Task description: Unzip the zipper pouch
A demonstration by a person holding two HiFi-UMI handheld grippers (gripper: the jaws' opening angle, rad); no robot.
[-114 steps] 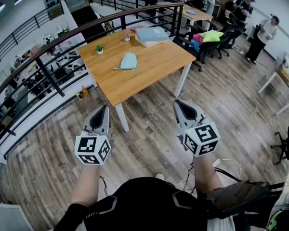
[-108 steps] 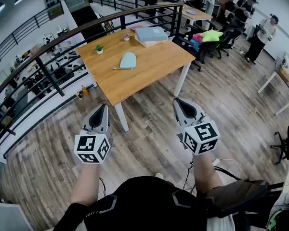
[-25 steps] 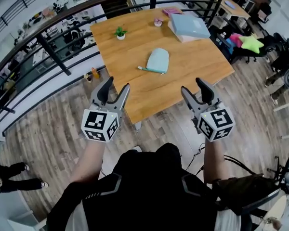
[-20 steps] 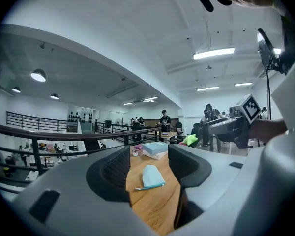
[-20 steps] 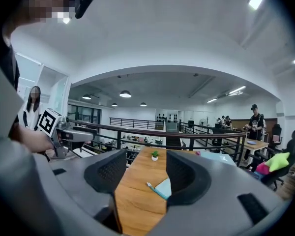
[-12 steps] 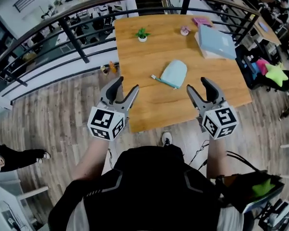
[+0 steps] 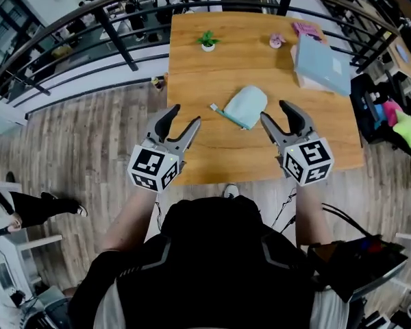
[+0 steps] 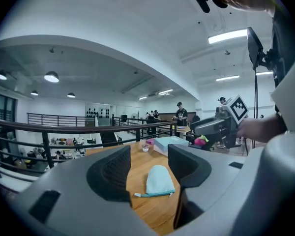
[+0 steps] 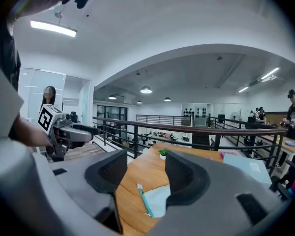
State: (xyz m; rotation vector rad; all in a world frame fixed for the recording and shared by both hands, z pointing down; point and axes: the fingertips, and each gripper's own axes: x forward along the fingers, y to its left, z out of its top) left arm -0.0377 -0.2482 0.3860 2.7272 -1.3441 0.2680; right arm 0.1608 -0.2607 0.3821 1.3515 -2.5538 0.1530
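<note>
The light teal zipper pouch (image 7: 248, 105) lies flat on the wooden table (image 7: 192, 81), towards its front edge, ahead of and between the two grippers. The left gripper (image 7: 183, 115) is held with its jaws apart and nothing is caught between them. The right gripper (image 7: 276, 112) is likewise spread and empty, near the pouch and apart from it.

The pouch is judged to be soft, light fabric that would slide or bunch if tugged. One end is therefore best pinned while the zipper (image 7: 227, 116), seen as the darker strip along one edge, is drawn. The small pale tab (image 7: 212, 106) at the zipper's end is probably the place to be gripped.

The pouch appears zipped shut and thin, and its contents cannot be seen. Farther back, a green plant is held in a small pot (image 7: 207, 46).
</note>
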